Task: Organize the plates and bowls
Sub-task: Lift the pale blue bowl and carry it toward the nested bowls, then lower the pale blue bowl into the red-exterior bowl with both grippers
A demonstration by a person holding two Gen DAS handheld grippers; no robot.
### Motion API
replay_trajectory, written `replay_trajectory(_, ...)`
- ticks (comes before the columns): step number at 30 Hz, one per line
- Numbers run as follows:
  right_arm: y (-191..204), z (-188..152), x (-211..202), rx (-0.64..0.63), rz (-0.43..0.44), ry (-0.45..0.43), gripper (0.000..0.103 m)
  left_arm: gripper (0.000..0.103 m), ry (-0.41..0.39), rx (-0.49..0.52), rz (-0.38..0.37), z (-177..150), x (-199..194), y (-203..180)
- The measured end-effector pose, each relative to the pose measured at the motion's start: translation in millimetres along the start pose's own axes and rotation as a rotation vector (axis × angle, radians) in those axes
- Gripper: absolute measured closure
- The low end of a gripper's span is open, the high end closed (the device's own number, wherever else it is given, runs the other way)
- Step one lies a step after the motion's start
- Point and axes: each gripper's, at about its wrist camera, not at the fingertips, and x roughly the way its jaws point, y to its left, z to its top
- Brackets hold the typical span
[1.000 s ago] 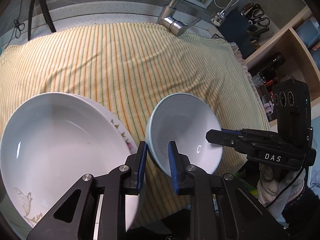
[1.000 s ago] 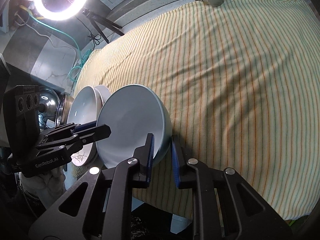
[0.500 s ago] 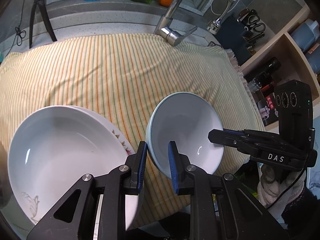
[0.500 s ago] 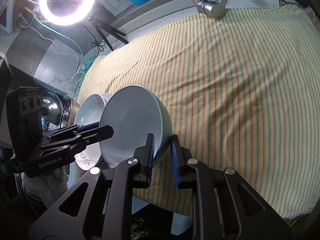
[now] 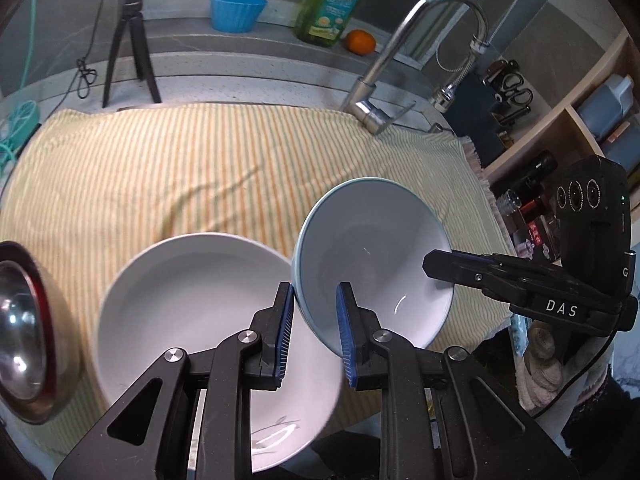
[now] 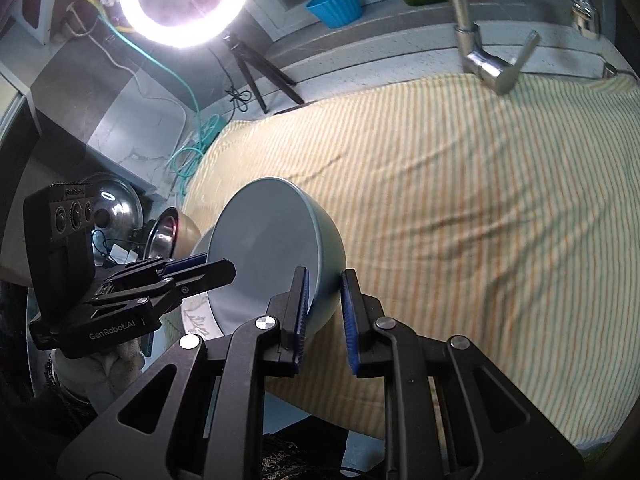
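Pale blue glazed ceramic bowl (image 5: pixel 372 256) tilted, rim pinched by left gripper (image 5: pixel 314 320) at 7 o'clock, right gripper (image 6: pixel 323 308) at 4; rigid, slick, breakable

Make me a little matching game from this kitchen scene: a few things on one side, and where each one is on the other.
Things:
1. pale blue bowl
2. white bowl
3. orange
4. steel bowl

Places:
A. on the ledge beside the green bottle
B. at the striped cloth's left edge
C. held by its rim in both grippers' jaws
D. on the cloth, left of the held bowl

Pairs: 1-C, 2-D, 3-A, 4-B
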Motion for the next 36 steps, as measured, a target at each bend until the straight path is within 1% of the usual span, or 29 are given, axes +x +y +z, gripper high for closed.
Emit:
replay_trajectory(5,34.1,7.8,14.9,-0.038,0.017,0.003,0.086,0.083,-0.028,-0.033,0.017,-0.7,-23.6,30.8)
replay_trajectory(17,121.1,23.1,65.0,-0.13,0.064,0.036,0.086,0.083,-0.091,-0.104,0.064,-4.8,-79.8,101.4)
replay_trajectory(25,166.5,27.5,98.7,-0.181,0.093,0.067,0.086,0.083,-0.107,-0.162,0.088,-16.0,-103.0,145.4)
replay_trajectory(32,202.7,31.6,129.2,-0.223,0.111,0.117,0.086,0.083,-0.115,-0.223,0.111,-28.5,-118.1,178.8)
replay_trajectory(36,214.4,31.7,147.4,-0.231,0.118,0.157,0.086,0.083,-0.103,-0.245,0.122,-35.0,-120.3,190.0)
